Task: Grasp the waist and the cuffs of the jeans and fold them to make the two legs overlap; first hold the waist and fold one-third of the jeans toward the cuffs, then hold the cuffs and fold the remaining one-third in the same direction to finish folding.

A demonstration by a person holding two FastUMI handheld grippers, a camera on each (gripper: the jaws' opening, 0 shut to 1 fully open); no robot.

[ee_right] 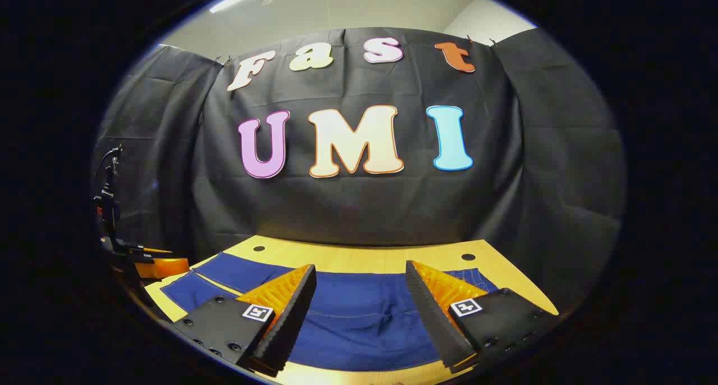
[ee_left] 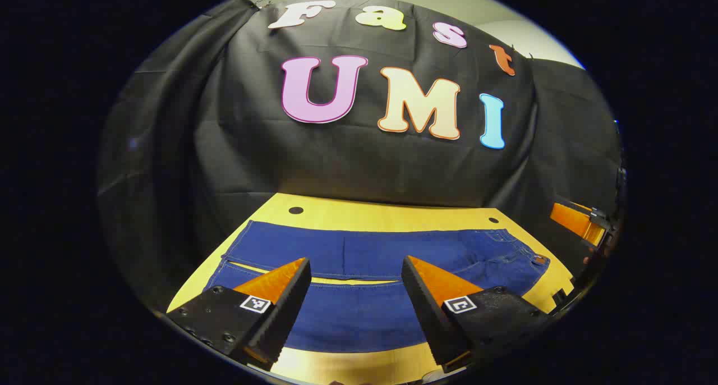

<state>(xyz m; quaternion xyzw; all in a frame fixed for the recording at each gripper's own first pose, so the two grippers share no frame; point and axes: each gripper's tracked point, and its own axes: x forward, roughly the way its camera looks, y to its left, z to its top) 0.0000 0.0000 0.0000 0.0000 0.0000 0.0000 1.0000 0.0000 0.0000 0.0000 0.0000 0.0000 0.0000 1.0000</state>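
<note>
Closest to the lens in the left gripper view, the left gripper [ee_left: 356,273] shows its 2 fingers [ee_left: 280,301] spread wide apart with nothing between them, hovering above the near edge of the jeans [ee_left: 370,256]. Each finger carries a small square black-and-white marker [ee_left: 255,303] on its upper face; these are coded patterns, not readable words. The jeans lie flat and spread across the yellow wooden tabletop [ee_left: 381,214], the 2 legs side by side as 2 long blue bands with a thin strip of tabletop showing between them at the left. The waist end, with a pocket seam and a small tag whose print is too small to read, sits toward the right of this view, and the cuffs lie toward the left. 2 dark round holes [ee_left: 295,210] mark the far edge of the tabletop. At the far right edge another gripper [ee_left: 578,222] is partly visible, its state impossible to tell from here. In the right gripper view, the right gripper [ee_right: 359,281] is likewise held with its 2 fingers [ee_right: 283,306] well apart and empty, above the jeans [ee_right: 359,317], which stretch leftward across the tabletop [ee_right: 359,256]. Similar square markers [ee_right: 464,307] sit on these fingers. At the left edge of this view a dark stand [ee_right: 109,205] rises beside the tabletop.
</note>
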